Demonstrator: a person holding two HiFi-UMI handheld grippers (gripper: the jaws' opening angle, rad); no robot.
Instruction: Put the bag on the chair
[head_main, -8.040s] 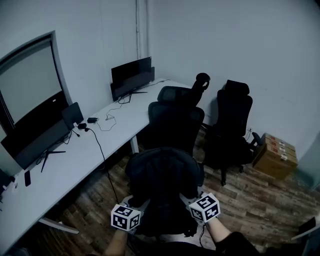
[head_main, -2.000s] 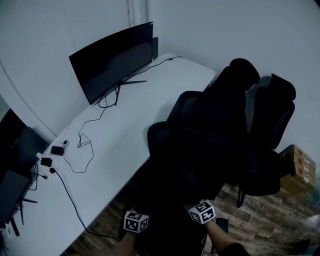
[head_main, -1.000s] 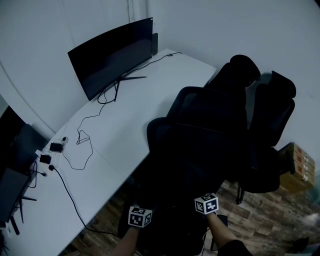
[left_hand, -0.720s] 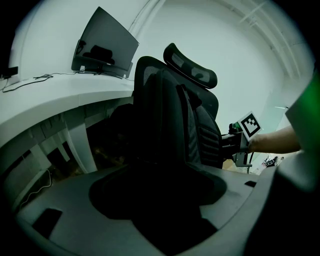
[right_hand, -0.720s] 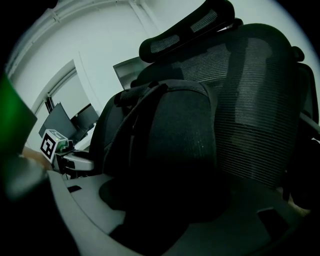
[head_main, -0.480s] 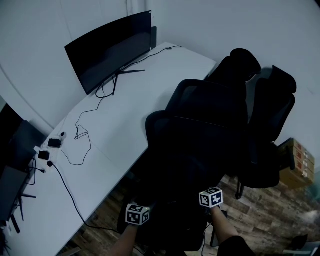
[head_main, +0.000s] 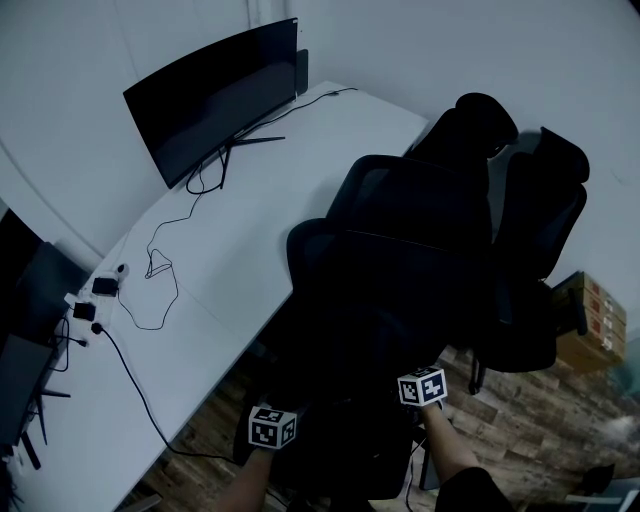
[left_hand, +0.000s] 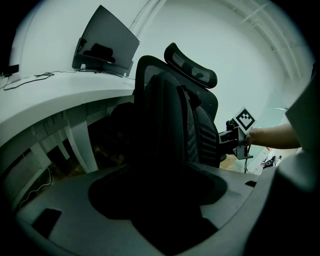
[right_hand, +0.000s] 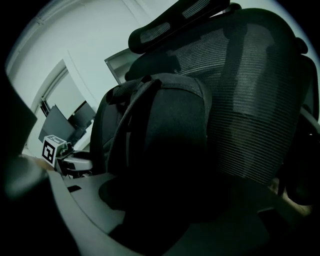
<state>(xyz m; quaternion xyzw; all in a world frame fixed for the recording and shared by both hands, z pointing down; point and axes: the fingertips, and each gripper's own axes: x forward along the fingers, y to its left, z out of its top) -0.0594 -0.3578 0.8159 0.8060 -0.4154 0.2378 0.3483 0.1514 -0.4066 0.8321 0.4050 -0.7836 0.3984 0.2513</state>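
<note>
The black bag (left_hand: 170, 120) is standing upright on the seat of the nearest black chair (head_main: 420, 230), leaning back against its mesh backrest, with the headrest (left_hand: 192, 72) rising above the bag's top. The left gripper (right_hand: 88, 162) is pressing in at the bag's left side and the right gripper (left_hand: 221, 138) at its right side, both low at the near edge of the seat. Each is closing on the bag's dark fabric, which is filling the space between its jaws. The frames are very dim there, so the exact hold is hard to make out. The person's forearms are reaching in from the near edge of the head view. A second black chair (head_main: 545, 210) is standing just behind and to the right of the first. To the left, a white desk (head_main: 240, 240) is running from near to far, carrying a dark curved monitor (head_main: 210, 95) at its far end and a loose black cable (head_main: 160, 290) nearer. Cardboard boxes (head_main: 592, 320) are sitting on the wooden floor (head_main: 520, 425) at the far right.
</note>
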